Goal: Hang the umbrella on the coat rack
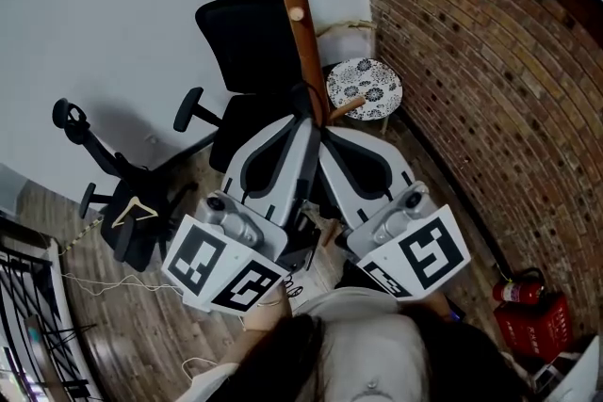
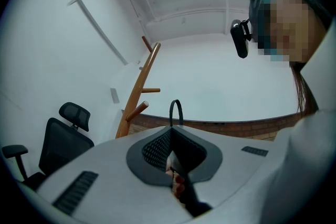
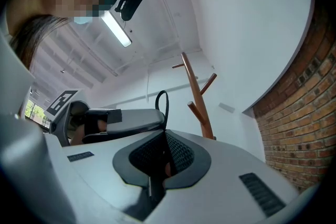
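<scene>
We find the umbrella [image 1: 309, 167] held upright between the two grippers, its dark body running down the gap between them in the head view. Its strap loop [image 2: 176, 100] stands free above the jaw tips in both gripper views. The left gripper [image 2: 170, 131] is pressed together on the umbrella just below the loop, and the right gripper [image 3: 165, 136] pinches the same part from the other side. The loop is not on any peg. We judge the lift and approach to be done, while hooking the loop and letting go are not yet done. The coat rack [image 1: 300, 24], a wooden pole with angled pegs, stands just beyond the jaw tips, and its lower peg [image 1: 345, 108] is near them. We cannot tell whether they touch. Behind the rack is a black office chair [image 1: 240, 33]. A second chair [image 1: 113, 193] carries a hanger [image 1: 135, 210]. A round patterned stool [image 1: 365, 88] stands beside the brick wall [image 1: 471, 61]. A red fire extinguisher [image 1: 523, 287] sits at the foot of that wall. The floor [image 1: 141, 325] is wood plank, with a loose cable lying across it.
</scene>
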Available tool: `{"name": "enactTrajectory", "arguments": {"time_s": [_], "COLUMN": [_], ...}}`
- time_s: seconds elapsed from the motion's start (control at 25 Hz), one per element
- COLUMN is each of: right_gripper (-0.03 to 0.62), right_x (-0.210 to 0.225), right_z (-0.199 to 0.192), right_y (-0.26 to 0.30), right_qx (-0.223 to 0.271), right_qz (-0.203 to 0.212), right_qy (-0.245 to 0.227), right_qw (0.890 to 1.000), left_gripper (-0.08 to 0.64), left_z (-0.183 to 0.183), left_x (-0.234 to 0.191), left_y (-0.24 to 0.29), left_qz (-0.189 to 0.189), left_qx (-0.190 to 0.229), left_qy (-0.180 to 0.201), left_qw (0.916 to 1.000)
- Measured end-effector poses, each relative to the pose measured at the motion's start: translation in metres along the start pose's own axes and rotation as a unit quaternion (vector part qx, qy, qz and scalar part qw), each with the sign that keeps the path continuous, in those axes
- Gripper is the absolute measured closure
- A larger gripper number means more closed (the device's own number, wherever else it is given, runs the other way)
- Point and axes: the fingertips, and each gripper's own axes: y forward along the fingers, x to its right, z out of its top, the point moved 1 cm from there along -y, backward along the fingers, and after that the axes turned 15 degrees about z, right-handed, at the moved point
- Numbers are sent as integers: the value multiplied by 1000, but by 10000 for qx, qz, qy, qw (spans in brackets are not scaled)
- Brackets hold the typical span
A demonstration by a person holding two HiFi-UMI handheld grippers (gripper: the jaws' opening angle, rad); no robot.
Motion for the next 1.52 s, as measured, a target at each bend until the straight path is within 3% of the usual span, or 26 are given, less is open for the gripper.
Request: {"name": "enactTrajectory", "arguments": {"time_s": [0.8,1.52], "right_gripper": [554,554], "right_x": [47,63], "right_z": [2,8], "right_y": [30,47], "right_qx": [159,239], "right_qz": [289,21], "right_qy": [74,18], "right_qw": [9994,9997], "left_gripper": [552,552], "left_z": [11,22], "left_x": [-21,-32], "left_y": [48,68], "left_qz": [265,82], "left_qx": [187,92], "left_qy": [256,249], "left_qw": [9991,9996]}}
